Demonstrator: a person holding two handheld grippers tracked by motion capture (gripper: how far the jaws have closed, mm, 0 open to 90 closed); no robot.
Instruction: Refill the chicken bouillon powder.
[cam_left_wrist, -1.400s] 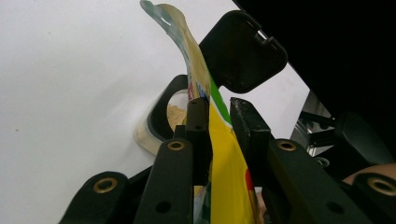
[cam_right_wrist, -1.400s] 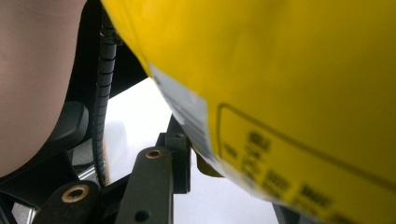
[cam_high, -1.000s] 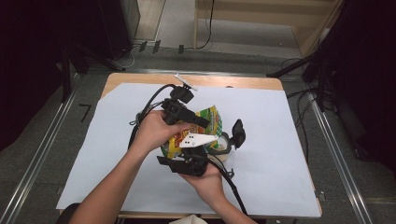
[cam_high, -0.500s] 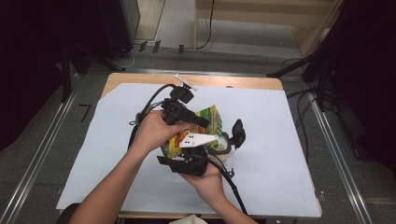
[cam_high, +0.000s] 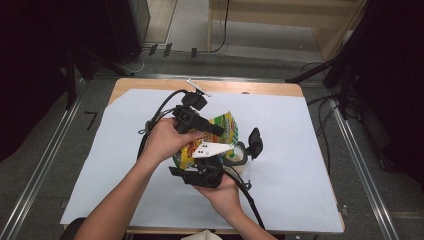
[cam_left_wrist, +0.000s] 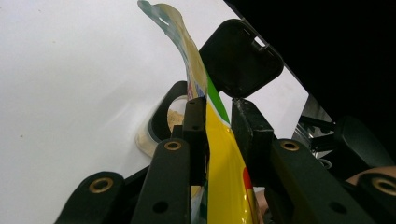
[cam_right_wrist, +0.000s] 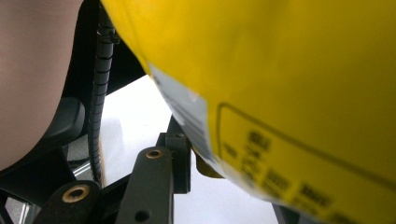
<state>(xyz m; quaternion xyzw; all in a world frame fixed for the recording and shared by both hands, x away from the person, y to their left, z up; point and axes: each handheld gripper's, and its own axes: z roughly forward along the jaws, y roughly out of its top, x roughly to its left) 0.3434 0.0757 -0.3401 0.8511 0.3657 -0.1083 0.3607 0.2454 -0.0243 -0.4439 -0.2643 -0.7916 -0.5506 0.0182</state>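
The high view is fixed above the person's side of the bench (cam_high: 280, 90), facing forward and down; it stands far enough off to take in the whole white sheet (cam_high: 300, 165) and the floor beyond. The left gripper view sits just behind that gripper's own fingers (cam_left_wrist: 196, 126), looking along them at very close range onto the yellow snack bag (cam_left_wrist: 224, 158) and the open container (cam_left_wrist: 161, 123) behind it. The right gripper view is closer still, its lens almost against the same bag (cam_right_wrist: 289, 74), with one finger (cam_right_wrist: 180, 158) at the bottom. All three views share the bag (cam_high: 225, 127) and the white sheet; the high and left gripper views share the container (cam_high: 240, 152).
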